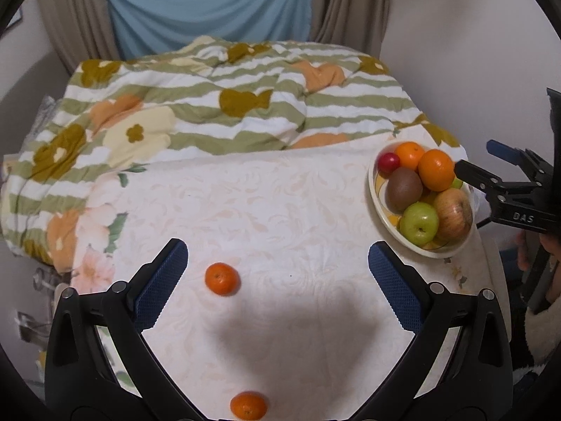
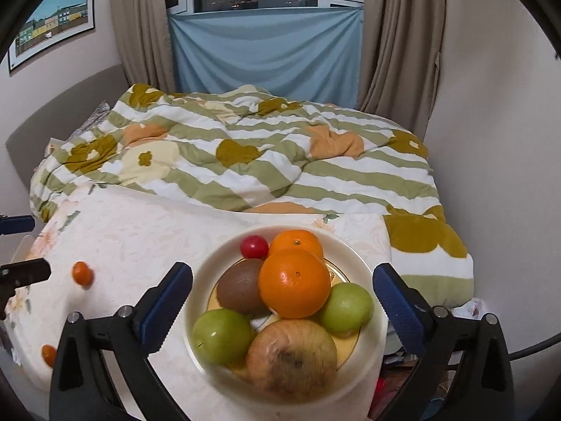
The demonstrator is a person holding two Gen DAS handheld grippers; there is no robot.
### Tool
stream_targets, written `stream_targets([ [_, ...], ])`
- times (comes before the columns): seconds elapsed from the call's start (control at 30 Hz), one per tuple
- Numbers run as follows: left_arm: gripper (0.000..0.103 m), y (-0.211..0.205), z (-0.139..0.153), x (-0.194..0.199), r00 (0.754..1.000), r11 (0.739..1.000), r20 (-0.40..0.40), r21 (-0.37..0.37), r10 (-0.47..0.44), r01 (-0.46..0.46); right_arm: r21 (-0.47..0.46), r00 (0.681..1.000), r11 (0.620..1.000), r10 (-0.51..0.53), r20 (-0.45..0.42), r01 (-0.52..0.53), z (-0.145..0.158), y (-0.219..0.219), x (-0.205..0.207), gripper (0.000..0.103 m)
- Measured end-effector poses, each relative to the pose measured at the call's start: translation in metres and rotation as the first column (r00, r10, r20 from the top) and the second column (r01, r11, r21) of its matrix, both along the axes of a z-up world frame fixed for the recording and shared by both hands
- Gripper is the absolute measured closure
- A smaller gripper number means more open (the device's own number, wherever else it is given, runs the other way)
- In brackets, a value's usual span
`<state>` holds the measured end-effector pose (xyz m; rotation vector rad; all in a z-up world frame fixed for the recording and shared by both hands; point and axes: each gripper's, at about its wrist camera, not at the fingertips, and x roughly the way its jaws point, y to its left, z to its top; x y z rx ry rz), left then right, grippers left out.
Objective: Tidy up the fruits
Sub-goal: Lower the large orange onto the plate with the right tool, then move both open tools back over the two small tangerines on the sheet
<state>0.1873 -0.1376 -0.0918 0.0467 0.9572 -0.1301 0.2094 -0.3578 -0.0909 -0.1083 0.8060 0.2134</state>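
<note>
Left gripper [image 1: 277, 277]: wide open, holds nothing. Go down slow and squeeze softly.
Near tangerine [image 1: 222, 278]: small, round, bumpy skin, on the soft white cloth [image 1: 280, 203]. It can roll.
Bowl [image 2: 210, 263]: smooth, round, piled with fruit.
Right gripper [image 2: 282, 298]: wide open above the bowl.

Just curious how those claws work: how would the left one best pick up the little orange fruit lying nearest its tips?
Probably from above, jaws closing across the widest middle of the small mandarin. It is round, sits alone on the tablecloth, and the left gripper is already open.
</note>
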Motion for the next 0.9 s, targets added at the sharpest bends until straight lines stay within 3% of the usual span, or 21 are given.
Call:
stream_targets([
  [0.3,0.0,0.017,0.037,-0.039,0.996,0.998,0.055,0.022,0.064,-0.065,-0.029,0.995,0.995,0.099,0.025,-0.098,0.04,0.011,-0.03,0.001],
  [0.53,0.0,0.037,0.057,-0.05,0.995,0.998,0.082,0.027,0.056,-0.059,-0.029,0.991,0.991,0.135,0.015,-0.134,0.058,0.027,-0.057,0.001],
  [0.9,0.0,0.082,0.058,-0.028,0.987,0.991,0.095,-0.009,-0.133,0.135,-0.046,0.999,0.998,-0.046,0.019,0.047,0.065,0.073,-0.095,0.001],
])
